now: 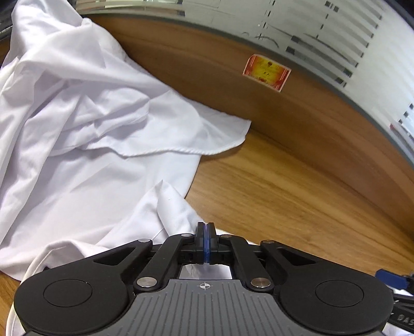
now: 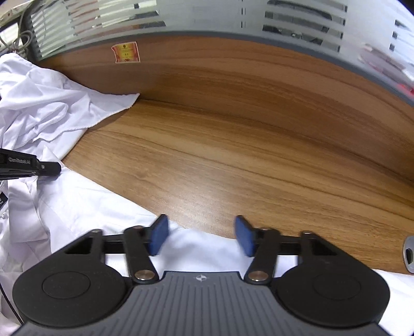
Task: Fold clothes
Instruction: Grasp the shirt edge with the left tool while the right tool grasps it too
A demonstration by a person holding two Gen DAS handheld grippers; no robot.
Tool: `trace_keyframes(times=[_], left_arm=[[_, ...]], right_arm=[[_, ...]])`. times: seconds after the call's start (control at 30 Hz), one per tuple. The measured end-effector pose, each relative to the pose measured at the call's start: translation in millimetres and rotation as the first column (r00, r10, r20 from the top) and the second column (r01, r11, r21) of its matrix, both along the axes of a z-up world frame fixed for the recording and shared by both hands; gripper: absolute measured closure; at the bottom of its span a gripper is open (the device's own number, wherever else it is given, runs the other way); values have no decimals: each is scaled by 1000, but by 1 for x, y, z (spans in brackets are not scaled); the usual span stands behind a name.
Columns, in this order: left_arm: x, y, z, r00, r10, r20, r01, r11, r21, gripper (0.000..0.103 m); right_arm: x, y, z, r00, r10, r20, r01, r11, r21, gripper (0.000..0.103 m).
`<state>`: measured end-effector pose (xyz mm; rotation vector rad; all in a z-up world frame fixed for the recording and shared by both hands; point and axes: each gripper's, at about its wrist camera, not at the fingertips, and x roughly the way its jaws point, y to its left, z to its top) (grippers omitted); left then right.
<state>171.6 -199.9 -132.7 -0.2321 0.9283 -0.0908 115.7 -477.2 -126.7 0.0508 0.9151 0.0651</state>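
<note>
Wood-grain desk [image 2: 233,155] with a raised wooden back panel [image 2: 233,67]. Red-yellow sticker [image 2: 126,52] on the panel, upper left. Frosted striped glass partition [image 2: 207,15] above it. Grey cable grommet [image 2: 408,254] at desk's right edge. Cables [image 2: 18,38] far left.

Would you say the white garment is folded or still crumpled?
Crumpled: the white garment lies bunched in loose wrinkles across the wooden desk.

Shirt [image 1: 85,134] on desk [image 1: 284,196], sticker [image 1: 266,72] behind
</note>
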Motion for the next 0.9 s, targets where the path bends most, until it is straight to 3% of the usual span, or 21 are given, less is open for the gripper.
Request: trace_keyframes(times=[0.27, 0.5, 0.73, 0.9], left_arm=[[-1, 5, -6, 997, 73, -13, -73, 997, -27, 99], [-2, 3, -6, 995, 98, -7, -99, 995, -31, 99], [-2, 4, -7, 993, 115, -7, -116, 993, -34, 99], [-2, 6, -7, 991, 131, -3, -131, 991, -27, 99]], right_arm=[[-12, -11, -18, 1000, 22, -12, -23, 996, -88, 48], [-28, -76, -26, 984, -177, -29, 173, 980, -98, 47], [-65, -163, -28, 916, -399, -49, 388, 910, -147, 47], [-100, -219, -19, 842, -538, -32, 531, 839, -122, 52]])
